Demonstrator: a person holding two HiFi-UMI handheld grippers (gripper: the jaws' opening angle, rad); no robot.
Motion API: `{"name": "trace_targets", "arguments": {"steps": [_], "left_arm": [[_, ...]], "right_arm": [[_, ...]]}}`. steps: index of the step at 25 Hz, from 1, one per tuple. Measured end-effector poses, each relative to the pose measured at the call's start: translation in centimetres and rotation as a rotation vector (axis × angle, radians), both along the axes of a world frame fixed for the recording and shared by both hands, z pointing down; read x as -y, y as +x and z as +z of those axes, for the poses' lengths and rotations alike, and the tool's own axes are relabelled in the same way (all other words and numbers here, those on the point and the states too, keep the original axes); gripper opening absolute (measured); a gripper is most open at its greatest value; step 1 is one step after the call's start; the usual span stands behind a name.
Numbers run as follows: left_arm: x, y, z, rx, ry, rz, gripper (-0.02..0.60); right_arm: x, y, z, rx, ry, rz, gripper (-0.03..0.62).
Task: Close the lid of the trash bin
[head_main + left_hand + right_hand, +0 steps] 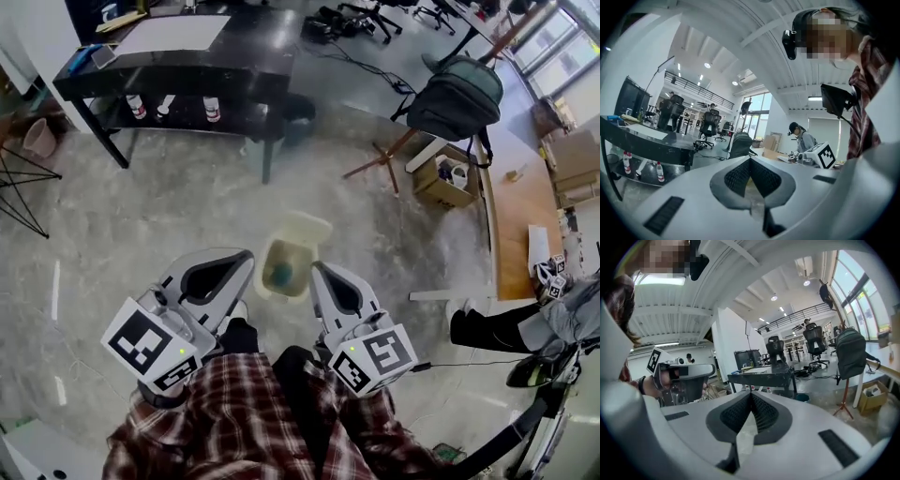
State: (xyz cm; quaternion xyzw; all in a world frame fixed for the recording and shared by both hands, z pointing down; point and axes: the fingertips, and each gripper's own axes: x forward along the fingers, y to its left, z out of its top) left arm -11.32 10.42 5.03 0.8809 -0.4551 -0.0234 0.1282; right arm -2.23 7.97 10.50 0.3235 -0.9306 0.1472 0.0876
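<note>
A small cream trash bin (272,281) stands on the floor ahead of me in the head view. Its lid (302,228) is flipped open on the far side, and something blue-green lies inside. My left gripper (246,259) is held just left of the bin and above it, jaws together and empty. To the bin's right, at the same height, is my right gripper (318,269), also shut on nothing. In the left gripper view the left gripper (750,160) points out across the room, as does the right gripper (751,394) in its own view. Neither view shows the bin.
A black table (187,56) with bottles (137,106) on its lower shelf stands beyond the bin. Far right are a dark backpack (459,94) on a stand, a cardboard box (445,180) and a wooden desk (523,225). Another person (497,328) is at the right.
</note>
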Motion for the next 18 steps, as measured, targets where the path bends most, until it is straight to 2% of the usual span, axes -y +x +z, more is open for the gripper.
{"name": "trace_targets", "arguments": {"steps": [4,9,12,18], "left_arm": [[4.1,-1.0,2.4,-0.003,-0.070,0.120,0.009],[8.4,0.5,6.9,-0.014,-0.159,0.224,0.009],[10.6,2.1,9.9,-0.002,-0.203,0.258,0.009],[14.9,5.8,17.0,0.058,-0.282,0.343,0.009]], "right_arm": [[2.5,-0.1,1.9,-0.011,-0.062,0.138,0.013],[3.2,2.0,6.3,-0.054,-0.169,0.242,0.012],[2.9,3.2,9.3,-0.062,-0.243,0.264,0.014],[2.7,4.1,14.6,-0.079,-0.340,0.228,0.012]]}}
